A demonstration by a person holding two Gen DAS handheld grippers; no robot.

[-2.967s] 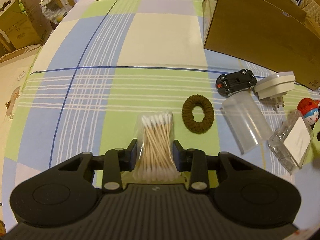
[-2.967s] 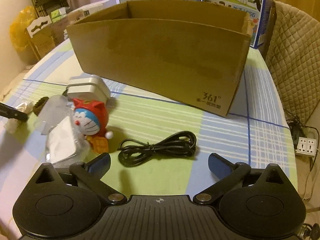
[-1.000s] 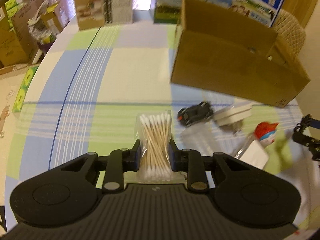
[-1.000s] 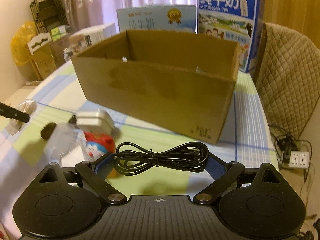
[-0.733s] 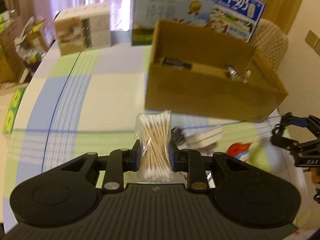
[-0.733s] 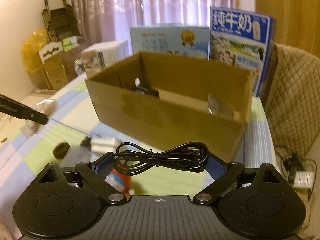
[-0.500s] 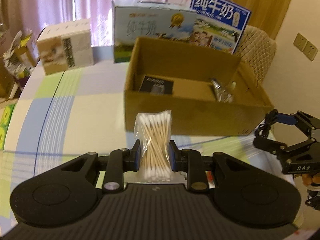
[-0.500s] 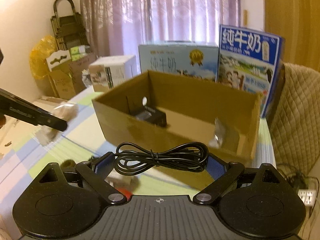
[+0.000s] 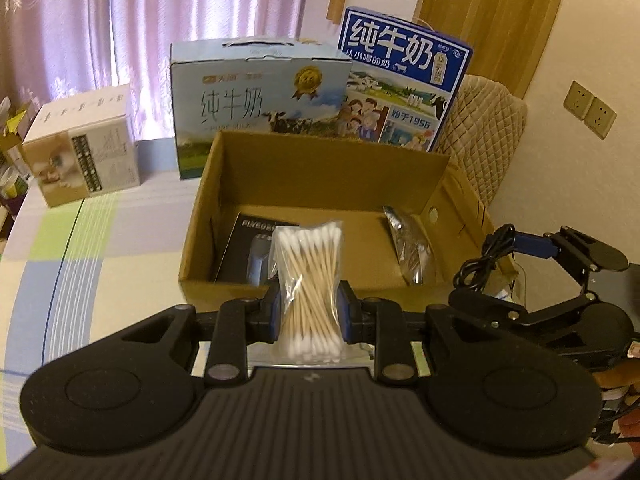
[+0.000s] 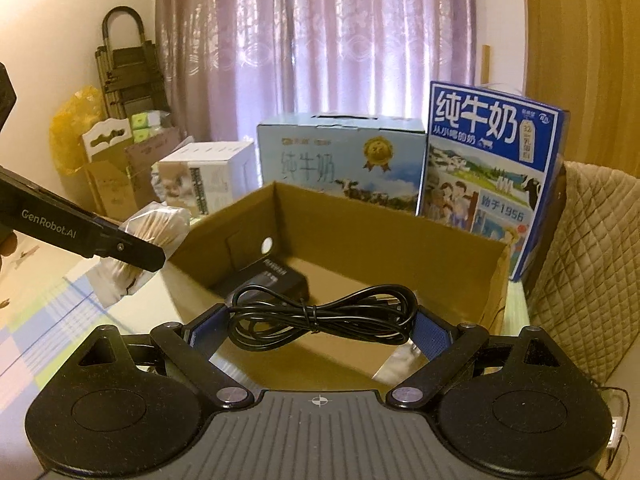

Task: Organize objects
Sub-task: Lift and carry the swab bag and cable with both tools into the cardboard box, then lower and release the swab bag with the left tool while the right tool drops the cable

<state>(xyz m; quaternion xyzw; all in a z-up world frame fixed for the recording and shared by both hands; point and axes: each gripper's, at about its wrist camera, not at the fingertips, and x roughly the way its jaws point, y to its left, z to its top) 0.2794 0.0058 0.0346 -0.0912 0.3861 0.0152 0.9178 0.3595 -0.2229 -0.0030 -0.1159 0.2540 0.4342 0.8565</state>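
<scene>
- Writing: the tall blue carton point(image 9: 404, 84) behind the box point(image 9: 316, 168) reads "纯牛奶" in large white characters, with "1956" lower on its face; the pale carton point(image 9: 256, 108) to its left also reads "纯牛奶", under a gold medal badge.
- "GenRobot.AI" is printed along the arm of the left tongs point(image 10: 120, 248) in the right wrist view.
- A black pack point(image 9: 250, 248) lying at the left of the box floor carries white lettering too blurred to read; a silvery packet point(image 9: 408, 248) lies at the right.
- Left tongs point(image 9: 306, 312) are pinched nearly shut on a bag of swabs point(image 9: 308, 276), held upright just short of the near box wall.
- Right tongs point(image 10: 318, 328) stand wide, pads pressing the two ends of a coiled black cable point(image 10: 320, 314), over the near right part of the box.
- Three seconds ago the swabs and cable lay on the checked tabletop point(image 9: 80, 248) among a toy car, hair tie and figurine, with both tongs open around or near them; a second ago both were already gripped and lower, the box seen from its side. Now both views look into the box.
</scene>
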